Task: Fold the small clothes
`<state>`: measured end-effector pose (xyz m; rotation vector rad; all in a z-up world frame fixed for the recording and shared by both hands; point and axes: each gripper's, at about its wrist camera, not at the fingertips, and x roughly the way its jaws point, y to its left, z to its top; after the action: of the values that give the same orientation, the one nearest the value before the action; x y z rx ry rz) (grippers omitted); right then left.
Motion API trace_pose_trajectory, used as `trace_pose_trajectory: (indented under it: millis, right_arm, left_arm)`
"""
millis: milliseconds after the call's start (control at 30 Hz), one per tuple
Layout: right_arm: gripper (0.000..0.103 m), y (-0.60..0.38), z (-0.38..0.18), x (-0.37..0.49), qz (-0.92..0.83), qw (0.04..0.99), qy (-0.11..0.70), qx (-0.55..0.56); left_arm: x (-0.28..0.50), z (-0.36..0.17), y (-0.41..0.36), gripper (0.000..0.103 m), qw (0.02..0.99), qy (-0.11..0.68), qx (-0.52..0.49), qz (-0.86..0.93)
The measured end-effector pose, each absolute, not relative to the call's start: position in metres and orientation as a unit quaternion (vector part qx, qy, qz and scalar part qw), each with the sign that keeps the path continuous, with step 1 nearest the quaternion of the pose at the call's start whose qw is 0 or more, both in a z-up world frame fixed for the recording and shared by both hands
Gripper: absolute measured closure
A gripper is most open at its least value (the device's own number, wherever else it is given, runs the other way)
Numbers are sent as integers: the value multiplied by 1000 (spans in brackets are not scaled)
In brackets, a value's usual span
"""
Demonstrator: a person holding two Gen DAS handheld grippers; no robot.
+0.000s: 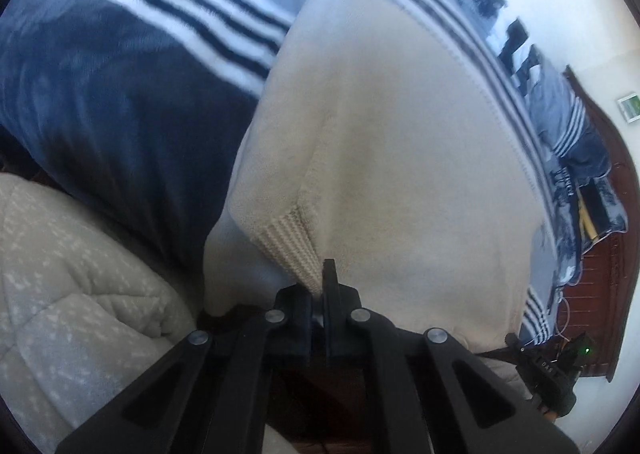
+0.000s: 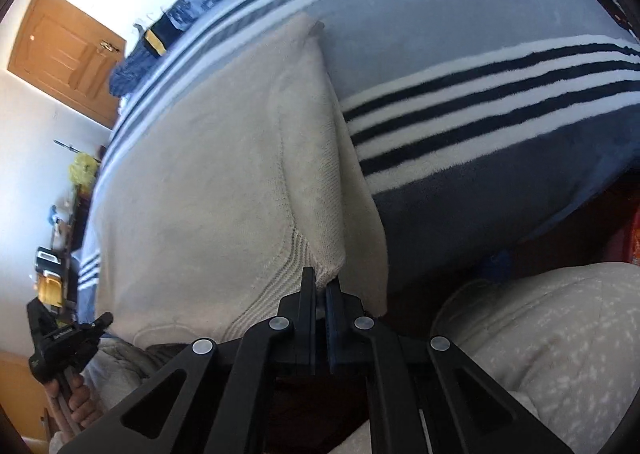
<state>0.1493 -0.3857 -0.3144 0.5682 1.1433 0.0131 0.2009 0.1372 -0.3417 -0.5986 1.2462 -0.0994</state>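
1. Item: cream knit sweater (image 1: 380,142), spread flat on the striped blanket (image 1: 120,102). Landmark for all places below: the sweater's ribbed hem, at the near edge of the blanket, closest to both cameras.

2. Left gripper (image 1: 323,286): closed on the ribbed hem at its left corner; a fold of rib knit pinched between the jaws. Left sleeve folded in over the body, its cuff lying just beside that corner.

3. Right gripper (image 2: 321,288): closed on the ribbed hem at its right corner; cloth visibly clamped between the jaws. Right sleeve laid along the side seam, running away from the hem.

4. Other gripper seen in each view: right gripper low at the frame's right edge in the left wrist view, left gripper low at the frame's left edge in the right wrist view, with fingers (image 2: 82,406) of the holding hand around its handle.

5. Orientation: long axis from the hem toward the far end, across the blanket's stripes; hem toward the person, collar end pointing away. Collar itself not clearly visible.

6. Step in hand, judged: both hem corners secured, sleeves already tucked; start of the bottom-to-top fold.

7. Next move, judged: lift both corners together, level with each other, carry them away from the hem line toward the far end, lay down with edges matched. Uneven lift likely to skew the fold or spill a sleeve.

8. Nearby: quilted pale cover (image 1: 80,286) below the hem, off the blanket; wooden door (image 2: 68,54) far beyond.
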Motion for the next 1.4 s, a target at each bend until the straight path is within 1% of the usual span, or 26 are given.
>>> trace_pose_trajectory:
  millis: [67,233,400,1400]
  right_arm:
    - [99,-387,-321,152,-1,793,547,268]
    - [99,-379,-312,148,-2,803,544,245]
    - [98,-380,-326,155,-10,787,569,239]
    - [98,-371,-332,155,-17,783,576,234]
  left_arm:
    - [200,-338,135,99,774,572,-268,-46]
    - [199,-339,127,99,778,578,-241,-38]
    - [201,-340,124,99,777,582,-236,-33]
    - [194,-340,124,98,779,585,-225,-28]
